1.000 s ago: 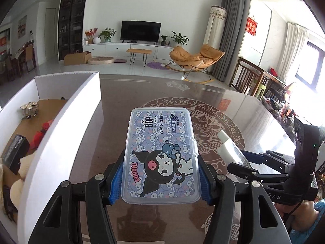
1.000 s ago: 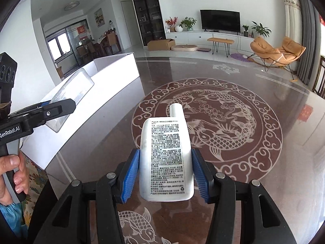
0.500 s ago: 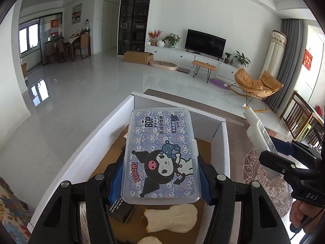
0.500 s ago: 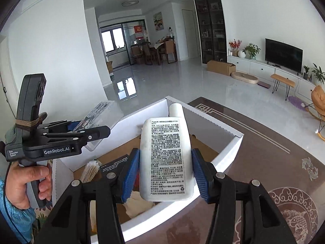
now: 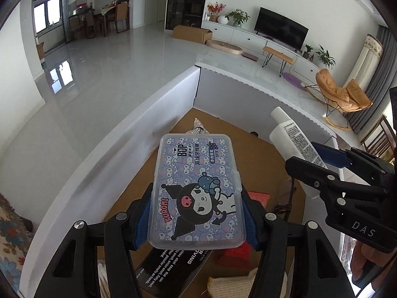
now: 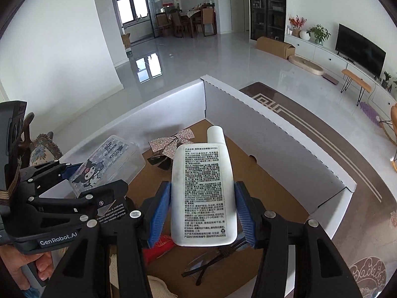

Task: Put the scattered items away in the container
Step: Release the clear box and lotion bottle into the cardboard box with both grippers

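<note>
Both grippers hang over the open white cardboard box (image 6: 260,134), pointing steeply down into it.

Left gripper (image 5: 196,213): blue pads on the two long sides of a clear plastic floss-pick case (image 5: 198,188) with a cartoon print on the lid. The case sits tilted between the jaws, above the box's brown floor. The jaws have just been opening a little; the pads still look in contact with the case.

Right gripper (image 6: 203,211): a flat white sunscreen tube (image 6: 203,188), cap pointing away, label of black print facing up, sits between the pads. The jaws have just been opening, and a thin gap shows on both sides of the tube, so the pads no longer press it. The tube is above the box's interior, near the right wall.

Box contents, on the brown floor:
- rhinestone bow (image 6: 173,141) near the far corner
- dark sunglasses (image 6: 161,164) just beside the bow
- black carton with white print (image 5: 171,265) under the left gripper
- red packet (image 6: 158,245) under the right gripper
- clear-framed glasses (image 6: 211,263) near the red packet
- cream knitted item (image 5: 230,285) at the near edge

A hand (image 6: 24,265) grips the left gripper's handle at the lower left of the right wrist view.
</note>
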`<state>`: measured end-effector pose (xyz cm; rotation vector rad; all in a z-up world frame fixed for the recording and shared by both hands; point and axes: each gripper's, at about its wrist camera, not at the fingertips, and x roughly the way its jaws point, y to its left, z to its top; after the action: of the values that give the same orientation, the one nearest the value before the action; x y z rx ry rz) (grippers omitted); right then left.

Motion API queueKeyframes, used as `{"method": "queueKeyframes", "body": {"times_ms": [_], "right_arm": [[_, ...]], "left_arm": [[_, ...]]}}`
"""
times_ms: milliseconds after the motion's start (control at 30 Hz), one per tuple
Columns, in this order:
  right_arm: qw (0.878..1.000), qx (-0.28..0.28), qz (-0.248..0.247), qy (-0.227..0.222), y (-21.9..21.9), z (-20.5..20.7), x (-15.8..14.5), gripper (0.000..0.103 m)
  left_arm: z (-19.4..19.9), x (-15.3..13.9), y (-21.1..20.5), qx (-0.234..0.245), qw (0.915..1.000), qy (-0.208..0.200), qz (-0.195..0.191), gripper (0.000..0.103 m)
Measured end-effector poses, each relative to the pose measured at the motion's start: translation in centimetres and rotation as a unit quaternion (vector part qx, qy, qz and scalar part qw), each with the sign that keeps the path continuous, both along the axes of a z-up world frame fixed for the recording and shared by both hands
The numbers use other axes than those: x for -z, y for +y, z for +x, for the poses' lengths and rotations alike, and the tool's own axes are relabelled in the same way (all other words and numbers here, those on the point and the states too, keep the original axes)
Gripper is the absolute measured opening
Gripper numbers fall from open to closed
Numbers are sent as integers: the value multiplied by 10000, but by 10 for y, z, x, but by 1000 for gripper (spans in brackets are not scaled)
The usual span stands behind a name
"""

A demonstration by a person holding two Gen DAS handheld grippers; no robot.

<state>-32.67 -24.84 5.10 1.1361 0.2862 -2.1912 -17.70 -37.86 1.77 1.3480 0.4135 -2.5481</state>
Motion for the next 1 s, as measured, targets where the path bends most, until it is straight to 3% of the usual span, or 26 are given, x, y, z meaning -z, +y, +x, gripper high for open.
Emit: {"method": "queueKeyframes", "body": {"times_ms": [33, 67, 100, 133, 367, 433, 700, 1000], "right_arm": [[9998, 22, 65, -203, -2, -3, 8, 99], [9994, 45, 81, -327, 0, -6, 14, 103], [9995, 74, 48, -308, 3, -7, 15, 102], [9996, 108, 31, -262, 6, -6, 15, 102], [9998, 156, -115, -96, 43, 21, -17, 102], [9998, 105, -153, -1, 54, 34, -31, 102], [9997, -151, -193, -11, 90, 76, -59, 102], [9994, -316, -32, 129, 92, 89, -70, 102]], "left_arm": [[-1, 5, -1, -17, 9999, -91, 42, 69], [-1, 9, 0, -32, 9998, -184, 9, 74], [0, 10, 3, -44, 9997, -244, -61, 86], [3, 10, 5, -69, 9996, -247, -140, 91], [45, -33, 30, -538, 9970, 130, -550, 95], [61, -50, 42, -716, 9946, 319, -687, 103], [108, -96, 88, -1257, 9852, 718, -922, 103], [123, -121, 106, -1677, 9746, 818, -1237, 103]]}}
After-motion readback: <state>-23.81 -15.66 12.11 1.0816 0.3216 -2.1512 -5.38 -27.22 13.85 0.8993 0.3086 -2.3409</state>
